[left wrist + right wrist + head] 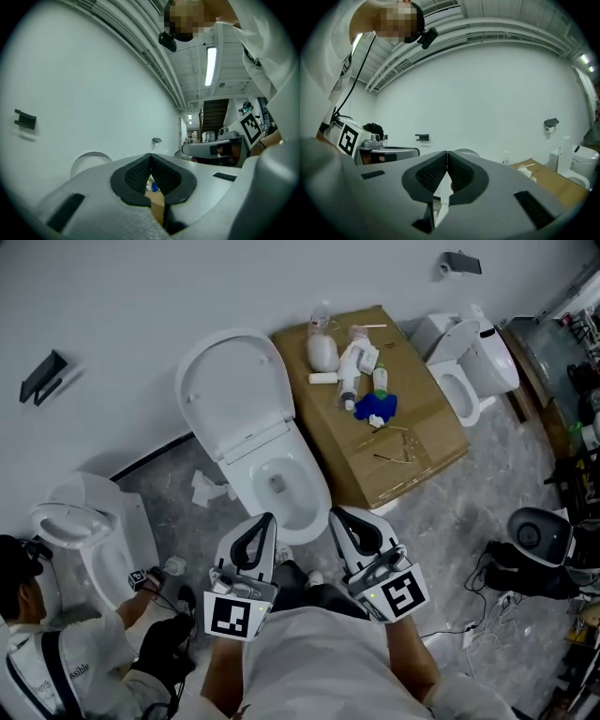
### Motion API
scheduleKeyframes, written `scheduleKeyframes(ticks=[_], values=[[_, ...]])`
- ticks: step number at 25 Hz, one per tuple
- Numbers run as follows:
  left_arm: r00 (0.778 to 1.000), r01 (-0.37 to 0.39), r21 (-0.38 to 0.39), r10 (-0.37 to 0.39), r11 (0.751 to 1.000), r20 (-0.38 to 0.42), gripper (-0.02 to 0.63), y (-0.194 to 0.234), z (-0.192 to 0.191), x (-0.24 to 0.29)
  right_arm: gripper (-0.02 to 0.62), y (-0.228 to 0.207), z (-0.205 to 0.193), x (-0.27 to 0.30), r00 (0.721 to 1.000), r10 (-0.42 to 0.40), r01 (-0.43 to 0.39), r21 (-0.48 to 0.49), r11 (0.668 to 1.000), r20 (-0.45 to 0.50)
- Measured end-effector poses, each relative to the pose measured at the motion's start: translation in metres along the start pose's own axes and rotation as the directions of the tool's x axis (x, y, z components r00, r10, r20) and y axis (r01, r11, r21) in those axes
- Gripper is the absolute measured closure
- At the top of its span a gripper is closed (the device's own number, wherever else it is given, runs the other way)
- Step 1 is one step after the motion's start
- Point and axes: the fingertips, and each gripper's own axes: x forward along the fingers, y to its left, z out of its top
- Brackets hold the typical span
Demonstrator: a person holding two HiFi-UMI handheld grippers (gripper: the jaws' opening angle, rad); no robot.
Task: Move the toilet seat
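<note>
Left gripper [262,526]: jaws closed together, nothing between them, pointing level ahead.
Right gripper [341,522]: jaws closed together, empty, pointing level, just beside the left.

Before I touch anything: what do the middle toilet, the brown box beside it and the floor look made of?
Toilet: glossy, smooth white, probably glazed ceramic. Its raised lid looks thinner and may be plastic.
Box: matte brown with creased flat panels, so cardboard.
Floor: grey with mottled veining, either stone or stone-look tile; I cannot tell which.
</note>
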Motion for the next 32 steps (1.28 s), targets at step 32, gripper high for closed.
scheduleKeyframes(ticks=[32], values=[[0.962, -0.105, -0.163, 0.059, 0.981, -0.266, 0.592, 0.062, -0.242, 0.057, 0.578, -0.068, -0.235, 0.071, 0.948, 0.061, -0.030, 0.105, 0.994, -0.313]])
